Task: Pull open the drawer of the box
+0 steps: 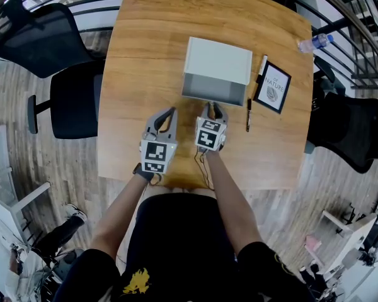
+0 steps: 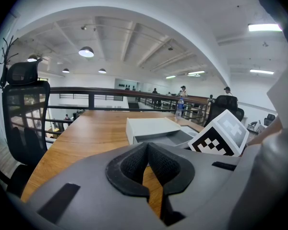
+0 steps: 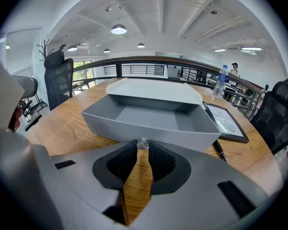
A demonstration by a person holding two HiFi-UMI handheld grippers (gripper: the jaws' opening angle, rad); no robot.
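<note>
Pinching the clear knob (image 3: pixel 142 143) of the grey drawer (image 3: pixel 149 115) with the right gripper (image 1: pixel 213 109); drawn out of the white box (image 1: pixel 218 59) on the wooden table (image 1: pixel 145 55); holding the left gripper (image 2: pixel 147 146) closed, empty, just beside

A: The left hand-held gripper (image 1: pixel 171 111)?
B: Jaws together, empty, tilted slightly down.
A: The right hand-held gripper (image 1: pixel 212 106)?
B: Steeper, pinching a small clear knob (image 3: pixel 142 143). Both forearms (image 1: pixel 230 194) reach forward.

The desk (image 1: pixel 145 55) is smooth, grained wood; the box (image 1: pixel 217 60) and its drawer (image 3: pixel 149 116) look matt, the knob (image 3: pixel 142 143) clear and glassy, the framed print (image 1: pixel 274 87) beside the box smooth-edged.
</note>
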